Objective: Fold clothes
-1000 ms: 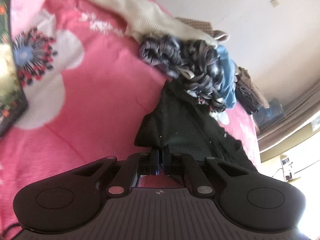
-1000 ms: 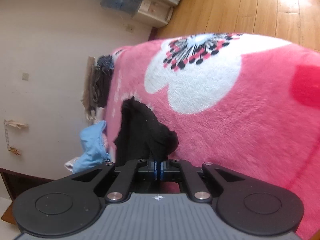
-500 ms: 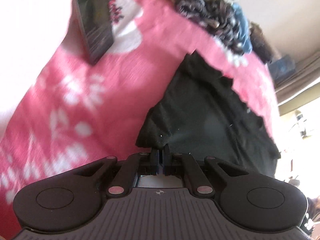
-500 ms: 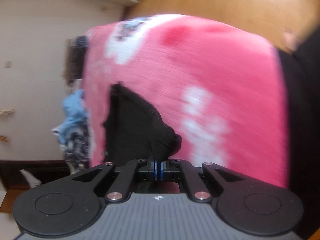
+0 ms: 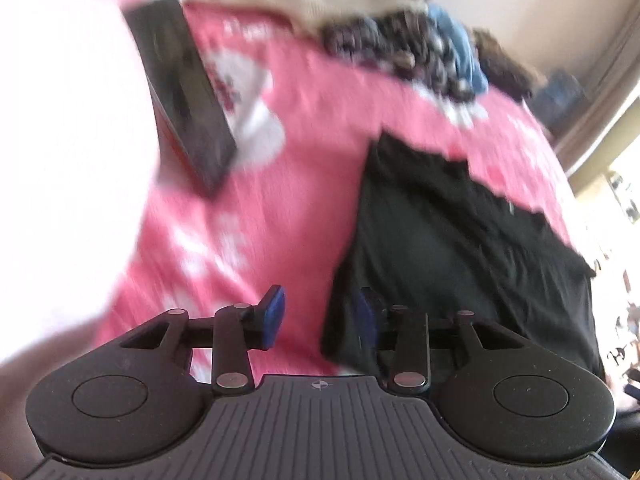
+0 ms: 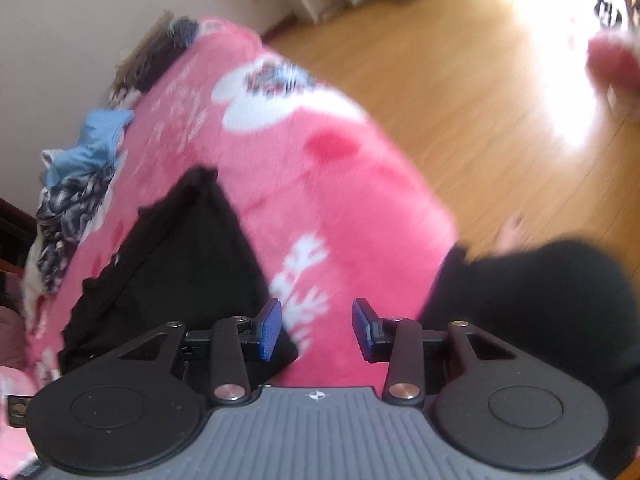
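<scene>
**Both jaws part over the black garment**

In the left wrist view, a dark flat object lies on the pink floral blanket at the left. Farther back, a pile of clothes in cream, black-and-white and blue sits along the blanket's far edge. The left hand-held gripper has its jaws opening, blue pads apart; the near edge of the black garment reaches between them, no pad pressing it. The garment lies spread on the blanket to the right.

In the right wrist view, the black garment lies left of the right hand-held gripper, whose opening jaws frame only pink blanket. Wooden floor shows beyond.
</scene>
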